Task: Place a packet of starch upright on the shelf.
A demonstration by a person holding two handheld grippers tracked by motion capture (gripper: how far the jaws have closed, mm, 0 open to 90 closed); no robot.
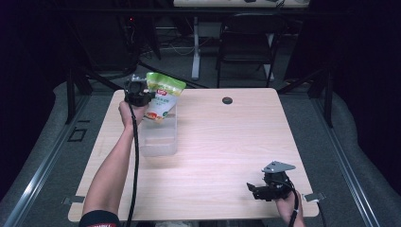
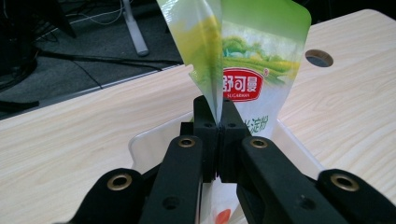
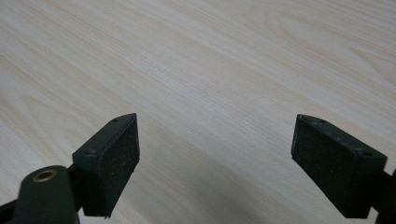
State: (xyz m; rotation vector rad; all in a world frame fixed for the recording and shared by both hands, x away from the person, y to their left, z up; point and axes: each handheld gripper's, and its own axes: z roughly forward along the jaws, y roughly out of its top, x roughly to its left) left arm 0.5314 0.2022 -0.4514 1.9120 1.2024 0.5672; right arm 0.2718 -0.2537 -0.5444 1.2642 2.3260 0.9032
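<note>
A green and white pouch [image 1: 162,96] with a red label stands partly inside a clear plastic container [image 1: 160,142] at the table's left. My left gripper [image 1: 142,97] is shut on the pouch's left edge; in the left gripper view the pouch [image 2: 254,56] rises from between the closed pads of my left gripper [image 2: 218,122], above the container's rim [image 2: 140,142]. My right gripper [image 1: 254,189] rests near the table's front right corner, jaws wide apart. In the right gripper view my right gripper [image 3: 215,154] has nothing but bare wood between its fingers [image 3: 112,158].
A round dark grommet hole [image 1: 227,100] sits near the table's far edge. Behind the wooden table [image 1: 227,137] stand a black chair [image 1: 248,40] and desk legs. Grey floor surrounds the table.
</note>
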